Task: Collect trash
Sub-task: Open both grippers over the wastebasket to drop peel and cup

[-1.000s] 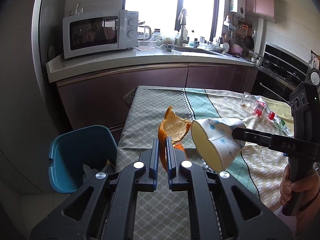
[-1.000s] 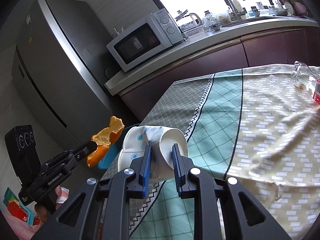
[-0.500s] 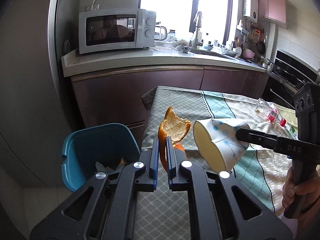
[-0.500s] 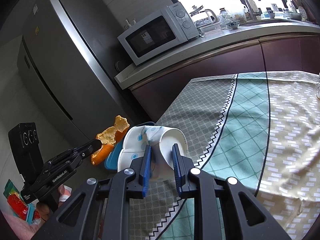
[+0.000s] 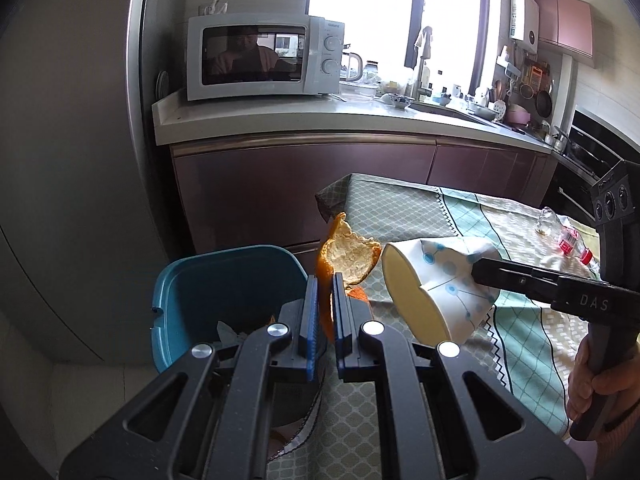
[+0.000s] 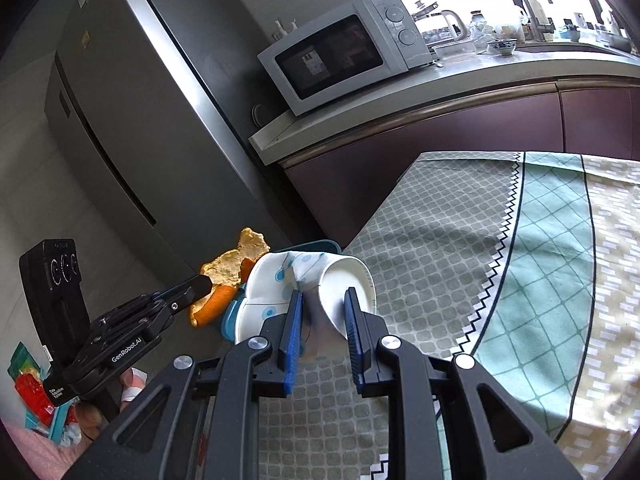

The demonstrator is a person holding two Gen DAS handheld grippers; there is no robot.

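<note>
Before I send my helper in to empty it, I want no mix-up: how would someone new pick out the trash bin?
Find the tall grey fridge and the purple counter cabinets under the microwave. The trash bin stands on the floor there, against the end of the cloth-covered table. It is the only open teal plastic tub, with scraps already inside.

Black tool point(image 5: 324, 300) (blue pads, silver screws)
</note>
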